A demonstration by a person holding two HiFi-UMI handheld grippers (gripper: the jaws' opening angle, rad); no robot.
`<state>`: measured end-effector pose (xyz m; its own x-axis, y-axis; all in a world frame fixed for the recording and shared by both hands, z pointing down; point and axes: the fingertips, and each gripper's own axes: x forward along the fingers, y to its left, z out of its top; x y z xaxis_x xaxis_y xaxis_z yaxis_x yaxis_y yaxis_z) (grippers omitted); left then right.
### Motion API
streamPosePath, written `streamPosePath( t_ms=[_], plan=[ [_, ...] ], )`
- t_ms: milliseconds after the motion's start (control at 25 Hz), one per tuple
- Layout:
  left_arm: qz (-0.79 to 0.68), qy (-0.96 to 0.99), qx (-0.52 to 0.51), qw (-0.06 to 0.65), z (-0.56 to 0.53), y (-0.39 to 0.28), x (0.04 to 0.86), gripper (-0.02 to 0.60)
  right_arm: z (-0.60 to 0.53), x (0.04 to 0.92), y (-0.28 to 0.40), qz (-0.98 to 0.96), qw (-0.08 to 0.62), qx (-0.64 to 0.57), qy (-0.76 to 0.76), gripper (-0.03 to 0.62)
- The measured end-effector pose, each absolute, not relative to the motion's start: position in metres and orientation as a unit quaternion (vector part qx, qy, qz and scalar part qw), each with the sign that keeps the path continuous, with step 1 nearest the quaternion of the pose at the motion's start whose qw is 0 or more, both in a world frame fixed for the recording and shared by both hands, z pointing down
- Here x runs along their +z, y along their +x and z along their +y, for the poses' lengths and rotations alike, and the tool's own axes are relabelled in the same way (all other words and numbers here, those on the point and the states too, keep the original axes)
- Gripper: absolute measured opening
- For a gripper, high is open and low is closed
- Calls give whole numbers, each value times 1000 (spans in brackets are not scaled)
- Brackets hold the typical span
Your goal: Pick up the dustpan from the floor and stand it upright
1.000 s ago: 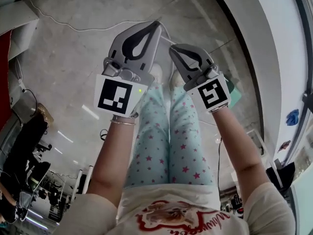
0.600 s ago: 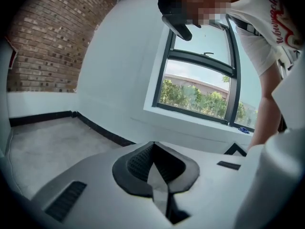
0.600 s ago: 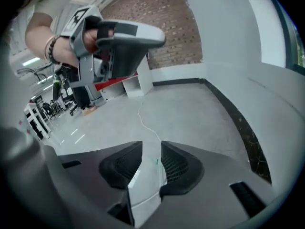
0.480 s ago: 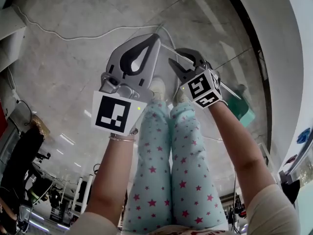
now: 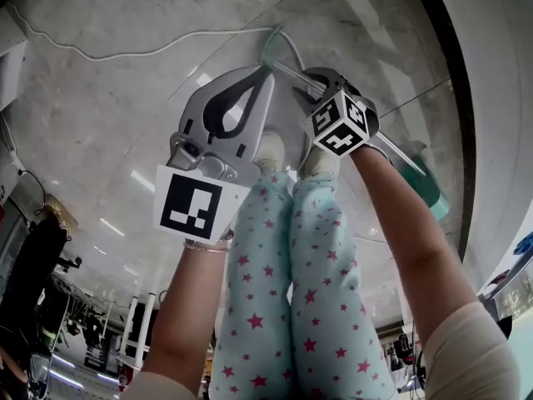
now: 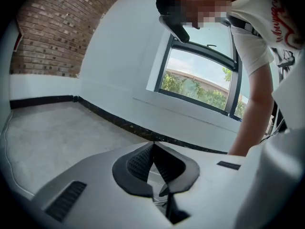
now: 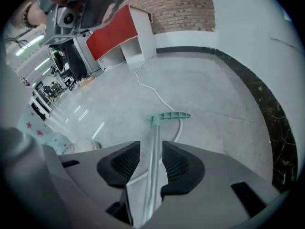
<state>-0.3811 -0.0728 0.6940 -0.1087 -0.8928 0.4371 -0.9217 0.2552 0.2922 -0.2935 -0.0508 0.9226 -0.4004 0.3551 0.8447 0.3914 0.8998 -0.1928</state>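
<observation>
Dustpan [image 5: 426, 188] partly hidden behind the right forearm [image 5: 401, 223].

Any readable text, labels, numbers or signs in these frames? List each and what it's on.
No text can be read.
Shirt: red script print at the edge of the left gripper view, cut off, not readable.
Marker cube at left: black-and-white square pattern, no words.
Marker cube at right: the same kind of pattern, no words.
Dustpan: no label visible.

The pale polished floor [image 5: 108, 140] bears a long-handled dustpan [image 7: 155, 132] lying flat and a white cable [image 5: 125, 54].
</observation>
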Motion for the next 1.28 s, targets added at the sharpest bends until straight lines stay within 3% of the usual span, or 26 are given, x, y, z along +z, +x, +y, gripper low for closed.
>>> streamPosePath(
  t_ms=[320,480,1080,1280],
  plan=[
    [-731,625,37,271,-70,-373,700,19,-53,956,-291,-811,539,-21,-226,149],
    [-734,625,34,265,-72,-375,696,19,-56,959,-292,-809,548,3,-211,89],
    [-720,642,38,259,-79,-348,688,18,-53,974,-292,-800,565,4,-204,98],
    [-722,644,32,249,-80,-348,661,19,-67,934,-295,-818,551,-11,-166,97]
  ],
)
